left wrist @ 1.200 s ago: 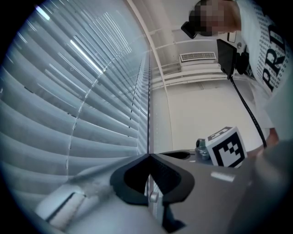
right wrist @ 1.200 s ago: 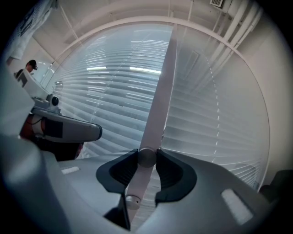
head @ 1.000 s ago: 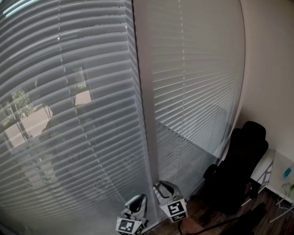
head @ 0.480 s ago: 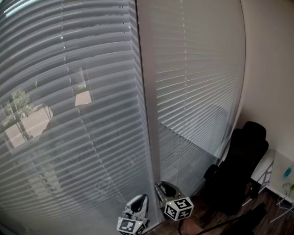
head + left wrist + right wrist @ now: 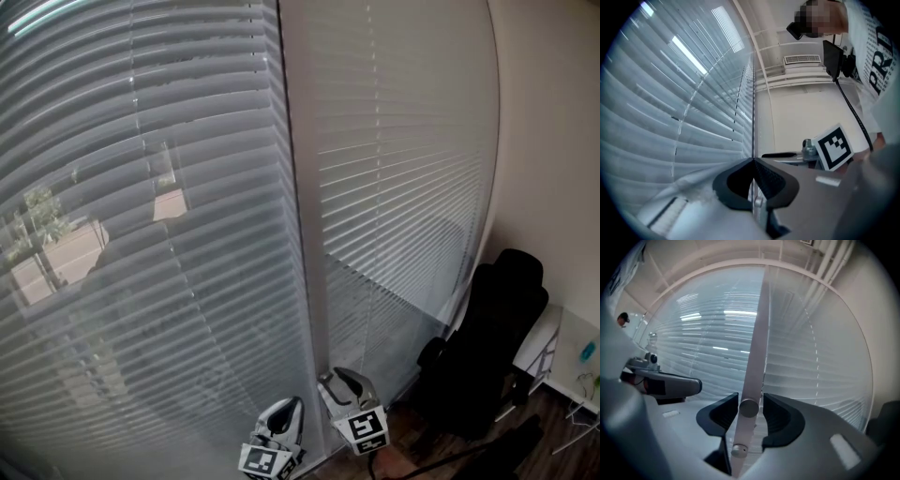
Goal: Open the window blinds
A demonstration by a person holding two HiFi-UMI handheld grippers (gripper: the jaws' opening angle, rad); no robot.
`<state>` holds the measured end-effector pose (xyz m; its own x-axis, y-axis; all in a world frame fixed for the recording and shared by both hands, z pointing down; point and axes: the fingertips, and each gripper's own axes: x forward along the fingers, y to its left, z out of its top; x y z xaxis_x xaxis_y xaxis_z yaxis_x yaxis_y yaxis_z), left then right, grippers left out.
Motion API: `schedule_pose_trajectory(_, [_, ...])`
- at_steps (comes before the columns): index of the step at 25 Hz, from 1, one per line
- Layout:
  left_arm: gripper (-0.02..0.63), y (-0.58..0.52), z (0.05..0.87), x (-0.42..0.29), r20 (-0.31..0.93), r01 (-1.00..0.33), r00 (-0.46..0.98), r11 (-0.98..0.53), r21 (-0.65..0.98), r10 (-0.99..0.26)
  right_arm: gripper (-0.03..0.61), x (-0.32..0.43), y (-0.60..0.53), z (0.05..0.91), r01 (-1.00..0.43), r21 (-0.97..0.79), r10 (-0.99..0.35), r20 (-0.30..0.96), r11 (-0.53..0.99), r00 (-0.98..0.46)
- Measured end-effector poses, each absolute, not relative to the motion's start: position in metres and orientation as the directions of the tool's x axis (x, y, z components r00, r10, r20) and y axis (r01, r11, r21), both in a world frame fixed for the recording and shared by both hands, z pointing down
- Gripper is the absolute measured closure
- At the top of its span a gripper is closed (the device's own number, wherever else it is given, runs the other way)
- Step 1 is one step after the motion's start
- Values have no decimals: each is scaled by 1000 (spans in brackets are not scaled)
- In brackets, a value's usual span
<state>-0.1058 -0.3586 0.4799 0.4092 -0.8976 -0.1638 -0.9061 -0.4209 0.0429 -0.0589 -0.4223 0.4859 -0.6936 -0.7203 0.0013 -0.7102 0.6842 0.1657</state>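
Two grey slatted blinds, a left one (image 5: 141,234) and a right one (image 5: 403,187), hang shut either side of a pale upright frame (image 5: 295,187). Both grippers sit low beside that frame. My right gripper (image 5: 750,399) (image 5: 336,382) has just been opening; its jaws stand open around a pale wand (image 5: 754,357), with a gap on each side. My left gripper (image 5: 753,160) (image 5: 286,412) is shut, tips touching. A thin dark line (image 5: 753,117) rises from those tips; whether it is pinched I cannot tell.
A black office chair (image 5: 487,337) stands against the wall at the right, on a dark wood floor. A white table edge (image 5: 572,356) shows at the far right. The person's white sleeve and chest (image 5: 876,70) fill the right of the left gripper view.
The right gripper's marker cube rolled to one side half a second ago and has rolled back. The left gripper has stayed put. The slats look the same.
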Motion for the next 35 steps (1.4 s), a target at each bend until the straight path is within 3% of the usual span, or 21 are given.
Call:
schedule_pose_trajectory(4, [621,-360,479,-105,-167,-904,414,-426,39,-895,403,-65,-421,490,-664,370,-728,49,650,-684])
schedule_pose_trajectory(9, [621,-361,480,-104,-166,-902,418,-430,40,-893,432,-68,-424,495,-643,415,-725,60,644,-687])
schedule_pose_trajectory(13, [621,-362,479,-105,-169,-903,417,-428,40,-893,440,-68,-425,495,-655,375,-721,55,656,-691])
schedule_pose_trajectory(25, [621,-363,478,-104,-173,-901,420,-433,41,-891,445,-61,-431,500,-713,38,-714,29,700,-699])
schedule_pose_trajectory(35, [621,-362,477,-104,-175,-901,417,-431,47,-892,445,-60,-432,501,-709,-68,-710,21,702,-704])
